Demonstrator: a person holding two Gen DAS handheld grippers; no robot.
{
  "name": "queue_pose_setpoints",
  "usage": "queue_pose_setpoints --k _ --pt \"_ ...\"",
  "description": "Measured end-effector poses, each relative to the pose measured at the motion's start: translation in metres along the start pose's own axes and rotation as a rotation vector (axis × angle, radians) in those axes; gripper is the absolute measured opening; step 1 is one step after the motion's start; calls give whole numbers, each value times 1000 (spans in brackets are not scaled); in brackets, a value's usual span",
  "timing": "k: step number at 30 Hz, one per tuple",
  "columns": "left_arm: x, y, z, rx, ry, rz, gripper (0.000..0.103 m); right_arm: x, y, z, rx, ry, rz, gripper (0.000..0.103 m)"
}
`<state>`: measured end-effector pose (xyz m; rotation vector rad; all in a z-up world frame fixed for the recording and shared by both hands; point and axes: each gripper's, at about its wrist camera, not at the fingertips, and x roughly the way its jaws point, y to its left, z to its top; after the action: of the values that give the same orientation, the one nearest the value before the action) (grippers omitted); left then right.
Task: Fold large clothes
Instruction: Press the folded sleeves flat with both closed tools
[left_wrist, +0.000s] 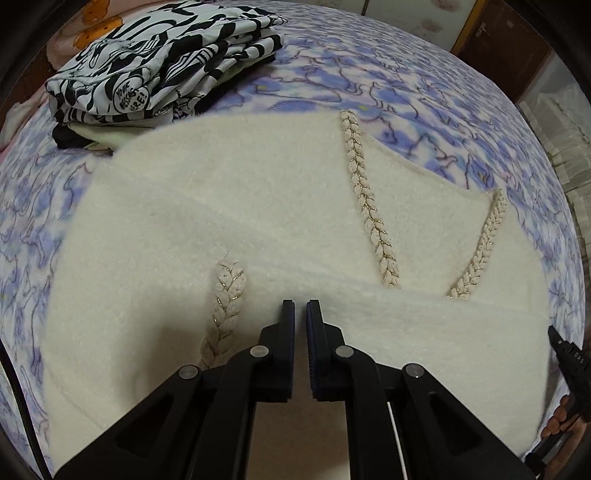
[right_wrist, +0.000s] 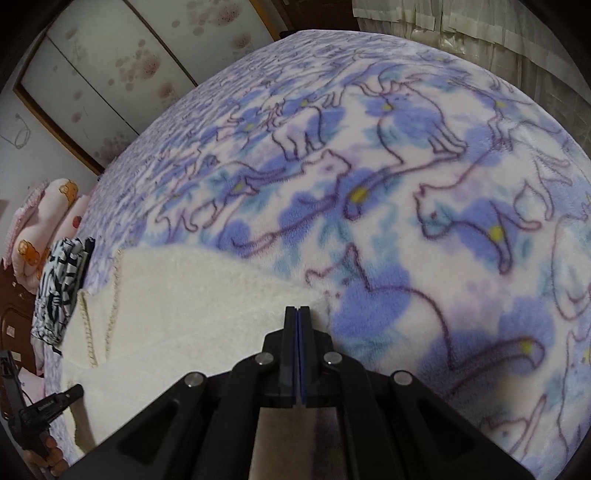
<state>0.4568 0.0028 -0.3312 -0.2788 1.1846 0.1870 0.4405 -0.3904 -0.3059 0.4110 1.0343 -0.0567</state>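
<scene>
A fuzzy cream garment (left_wrist: 221, 206) with braided gold-flecked trim (left_wrist: 369, 206) lies spread on a bed blanket (left_wrist: 369, 74) printed with blue cats. A near layer is folded over it. My left gripper (left_wrist: 300, 306) points steeply down at that layer's ridge, its jaws a narrow slit apart with cream cloth showing between them. In the right wrist view the garment (right_wrist: 184, 295) ends in a corner that meets my right gripper (right_wrist: 298, 309), whose pads are pressed together. Each gripper also shows at the edge of the other view: the right gripper (left_wrist: 569, 365), the left gripper (right_wrist: 55, 402).
A stack of folded clothes (left_wrist: 159, 62) topped by a black-and-white print sits beyond the garment at the back left. Pink pillows (right_wrist: 48, 214) lie past it. The blanket (right_wrist: 406, 166) stretches wide to the right. Sliding doors (right_wrist: 110, 55) and a curtain (right_wrist: 498, 37) border the bed.
</scene>
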Motion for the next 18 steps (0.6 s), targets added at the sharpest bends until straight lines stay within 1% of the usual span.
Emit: queue_pose_setpoints --k 1,3,5,8,9,11,12,13,14,16,18 --pt "3 -2 -1 21 -10 11 6 2 2 0 -14 5 -8 0" --pt "2 -5 1 24 8 27 6 4 1 0 -28 9 -11 0" --pt "-10 -4 1 -5 29 12 6 0 2 0 -34 4 -16 0" --pt "-37 2 -10 -13 -2 13 6 -18 15 -3 -104 -10 -42 0" --pt "-47 6 -16 -17 -1 7 6 -25 18 -5 -109 -3 -25 0" --pt "-69 14 -30 -25 11 -15 6 -47 23 -12 -92 17 47 0" --pt "-81 17 -38 -17 10 -19 7 -63 27 -20 -93 13 82 0" --pt "-95 20 -47 -2 0 -9 7 -74 33 -27 -108 9 94 0" --pt "-108 23 -55 20 -14 5 10 -88 39 -36 -136 7 91 2" --pt "-134 26 -71 87 -57 35 19 -109 51 -55 -197 9 60 2" --pt "-157 28 -84 140 -107 54 39 -129 62 -74 -238 8 50 2"
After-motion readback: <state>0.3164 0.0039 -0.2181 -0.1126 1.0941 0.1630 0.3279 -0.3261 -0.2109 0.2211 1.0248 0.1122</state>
